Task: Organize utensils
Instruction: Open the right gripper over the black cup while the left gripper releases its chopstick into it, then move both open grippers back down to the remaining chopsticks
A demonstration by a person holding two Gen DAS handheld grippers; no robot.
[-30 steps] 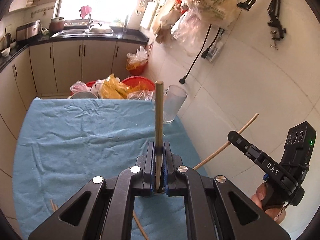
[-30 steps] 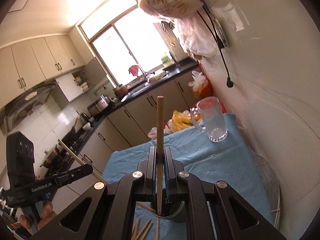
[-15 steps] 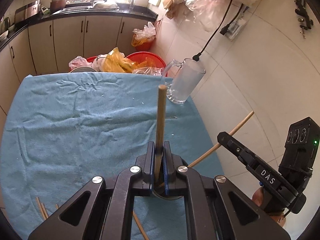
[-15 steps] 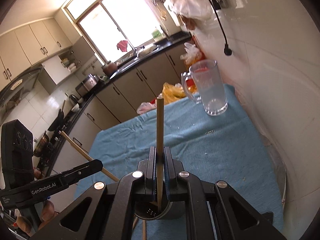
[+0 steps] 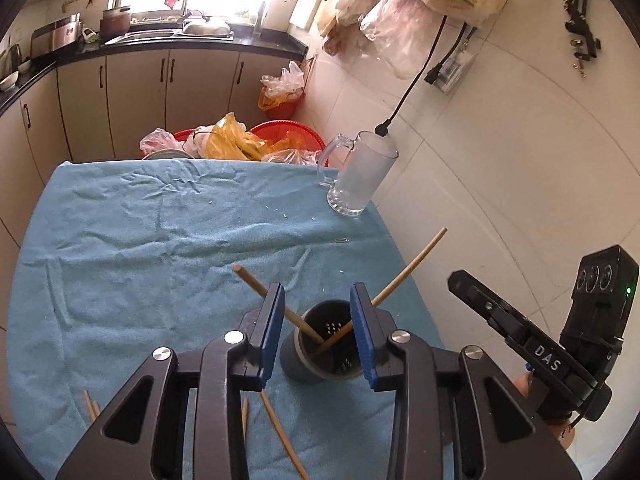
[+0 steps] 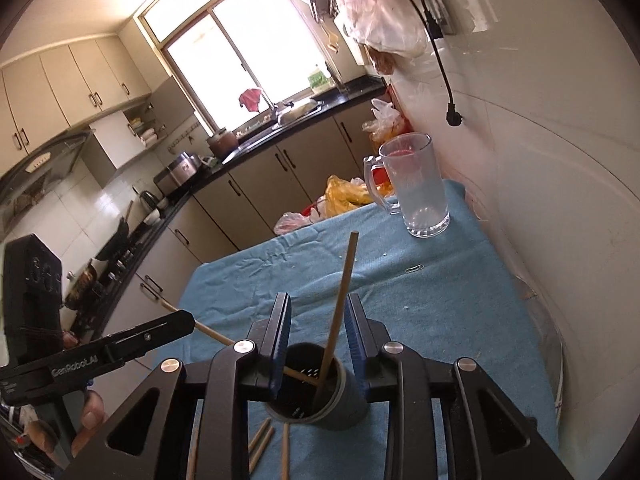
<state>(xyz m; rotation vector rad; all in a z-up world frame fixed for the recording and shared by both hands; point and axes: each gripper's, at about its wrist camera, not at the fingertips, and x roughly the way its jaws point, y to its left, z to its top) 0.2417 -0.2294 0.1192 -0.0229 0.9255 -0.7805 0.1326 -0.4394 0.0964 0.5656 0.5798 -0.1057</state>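
Wooden chopsticks are now standing loose in the dark holder point(image 5: 326, 346), where a second earlier each was clamped upright between shut jaws. The left hand-held gripper point(image 5: 317, 332) is opening, its blue pads point(image 5: 272, 336) flanking the holder with nothing pressed between them; the left chopstick point(image 5: 276, 304) is leaning out of the cup toward ten o'clock. The right hand-held gripper point(image 6: 318, 354) is likewise opening, and the right chopstick point(image 6: 338, 312) is standing between its jaws without either pad bearing on it, tilting toward one o'clock. In the inspector's judgement, both releases are complete and two utensils are counting as stowed.

The holder is sitting on the blue-clothed table point(image 5: 140, 240), near its six o'clock edge; it is a dark cylinder with a perforated floor. More chopsticks point(image 5: 280, 432) are lying flat on the cloth at six o'clock of the holder, so the task is remaining unfinished. A glass mug point(image 5: 360, 176) is standing well apart at one o'clock.
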